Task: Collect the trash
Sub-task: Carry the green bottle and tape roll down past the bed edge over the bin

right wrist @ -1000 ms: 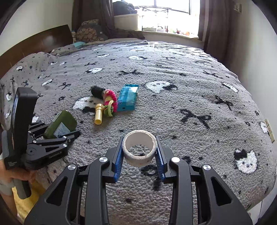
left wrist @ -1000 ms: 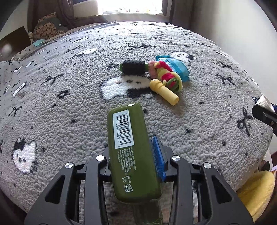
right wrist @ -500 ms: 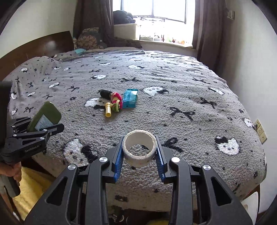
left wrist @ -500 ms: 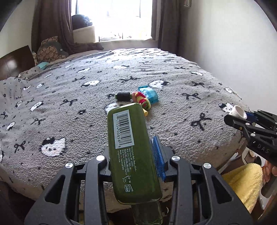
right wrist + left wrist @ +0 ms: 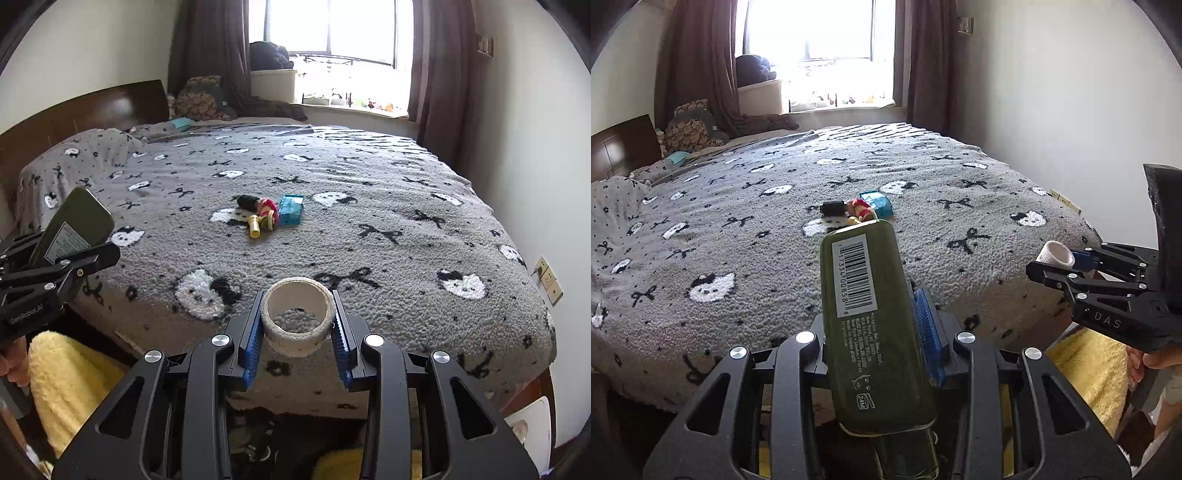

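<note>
The left gripper [image 5: 875,354] clamps a green bottle [image 5: 871,325], now drawn back past the bed's [image 5: 738,258] edge. The right gripper [image 5: 297,343] pinches a white tape roll [image 5: 297,317], likewise withdrawn; both pieces look ready for binning, while small items [image 5: 271,214] remain mid-bed.
</note>
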The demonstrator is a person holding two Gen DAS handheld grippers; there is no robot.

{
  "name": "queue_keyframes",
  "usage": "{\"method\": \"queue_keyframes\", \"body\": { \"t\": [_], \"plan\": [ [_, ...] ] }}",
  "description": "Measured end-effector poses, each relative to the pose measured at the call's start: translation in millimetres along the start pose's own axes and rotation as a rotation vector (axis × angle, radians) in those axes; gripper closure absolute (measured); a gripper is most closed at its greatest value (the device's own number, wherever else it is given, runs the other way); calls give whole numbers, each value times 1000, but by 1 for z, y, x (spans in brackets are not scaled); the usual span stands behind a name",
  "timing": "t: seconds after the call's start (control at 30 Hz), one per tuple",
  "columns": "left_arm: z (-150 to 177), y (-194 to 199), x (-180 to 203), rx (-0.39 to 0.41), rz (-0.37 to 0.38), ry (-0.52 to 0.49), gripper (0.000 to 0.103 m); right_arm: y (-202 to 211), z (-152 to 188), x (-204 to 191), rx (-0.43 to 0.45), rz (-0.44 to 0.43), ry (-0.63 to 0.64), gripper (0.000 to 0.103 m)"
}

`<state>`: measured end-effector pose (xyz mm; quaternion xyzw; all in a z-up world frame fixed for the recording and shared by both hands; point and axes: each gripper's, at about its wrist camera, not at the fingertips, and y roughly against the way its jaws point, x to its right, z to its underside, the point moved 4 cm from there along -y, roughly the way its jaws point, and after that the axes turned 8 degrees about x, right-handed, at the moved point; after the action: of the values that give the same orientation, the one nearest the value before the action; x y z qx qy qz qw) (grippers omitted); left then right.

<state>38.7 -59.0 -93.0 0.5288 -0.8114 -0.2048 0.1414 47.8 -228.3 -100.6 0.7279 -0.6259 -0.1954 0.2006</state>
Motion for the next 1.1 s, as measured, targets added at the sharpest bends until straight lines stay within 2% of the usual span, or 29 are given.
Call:
{"method": "queue_keyframes", "body": {
  "t": [0.23,0.57,1.1],
  "plan": [
    [43,-6,5,-86,23,17,69,-16,30,-6,-105,-31,-10,69],
    [112,-43,20,-279,95,34,69,-41,80,-11,-249,-62,-48,69],
    [193,-96,16,-489,107,57,69,-87,170,-26,-458,-79,-105,69]
  ]
}}
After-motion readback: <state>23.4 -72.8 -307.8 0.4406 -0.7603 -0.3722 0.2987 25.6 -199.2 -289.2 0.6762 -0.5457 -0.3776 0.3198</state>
